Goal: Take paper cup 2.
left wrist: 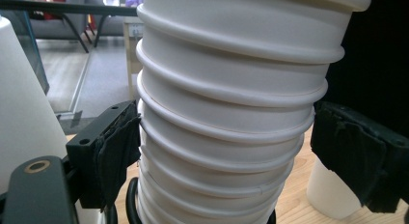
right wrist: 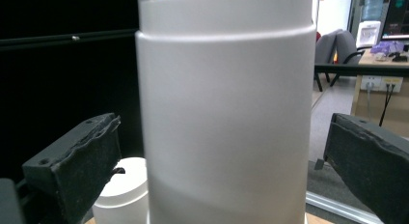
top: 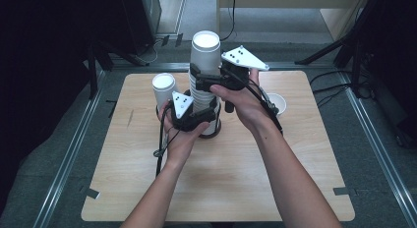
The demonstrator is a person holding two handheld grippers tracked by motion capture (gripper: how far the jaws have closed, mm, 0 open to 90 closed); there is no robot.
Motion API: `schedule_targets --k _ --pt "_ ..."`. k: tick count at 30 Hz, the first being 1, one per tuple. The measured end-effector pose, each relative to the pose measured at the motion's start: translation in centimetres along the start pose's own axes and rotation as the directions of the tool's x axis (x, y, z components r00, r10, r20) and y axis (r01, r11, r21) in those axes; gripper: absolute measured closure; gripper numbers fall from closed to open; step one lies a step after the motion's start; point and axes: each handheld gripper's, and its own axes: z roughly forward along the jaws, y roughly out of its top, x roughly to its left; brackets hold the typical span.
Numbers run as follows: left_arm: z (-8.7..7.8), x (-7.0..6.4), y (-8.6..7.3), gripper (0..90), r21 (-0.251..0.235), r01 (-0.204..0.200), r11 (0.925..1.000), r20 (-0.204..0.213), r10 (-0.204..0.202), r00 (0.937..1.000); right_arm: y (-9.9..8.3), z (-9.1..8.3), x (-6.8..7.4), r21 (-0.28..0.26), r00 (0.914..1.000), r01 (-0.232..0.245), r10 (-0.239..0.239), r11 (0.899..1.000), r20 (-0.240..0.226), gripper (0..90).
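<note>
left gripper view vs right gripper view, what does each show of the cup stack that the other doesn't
The left gripper view alone shows the ringed rims of the nested white paper cups, low on the stack, its left pad touching them. The right gripper view alone shows the smooth wall of the upside-down top cup, with both pads apart from it. Both show the same tall stack between black jaws.

No readable text, label, brand, number or sign is showing anywhere; the white cup stack [top: 204, 71] is showing plain, unprinted walls; the wooden table [top: 275, 179] is carrying no markings; the distant office items in the gripper views are appearing too small and blurred for reading.
</note>
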Motion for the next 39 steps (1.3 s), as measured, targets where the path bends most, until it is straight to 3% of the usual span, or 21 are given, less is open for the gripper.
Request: schedule_targets --k 4,12,19,39 --pt "0.1 -0.1 0.1 10.3 -0.001 -0.014 0.9999 -0.006 0.014 0.9999 -0.5 0.6 -0.1 0.022 1.0 0.002 -0.002 1.0 -0.002 0.2" --pt "0.5 -0.2 0.0 8.0 -0.01 -0.028 0.9995 -0.01 0.028 0.9995 -1.1 1.2 0.0 0.027 0.9998 0.0 0.0 1.0 0.019 12.1" --pt "1.2 -0.2 -0.3 4.4 0.003 -0.031 0.9995 -0.017 0.031 0.9994 -1.0 1.1 0.0 0.025 0.9998 0.003 -0.003 1.0 0.018 13.1" --pt "1.3 -0.3 -0.4 4.7 -0.003 -0.048 0.9988 -0.022 0.048 0.9986 0.0 0.7 0.2 0.005 0.9997 0.003 -0.003 1.0 0.026 13.6"
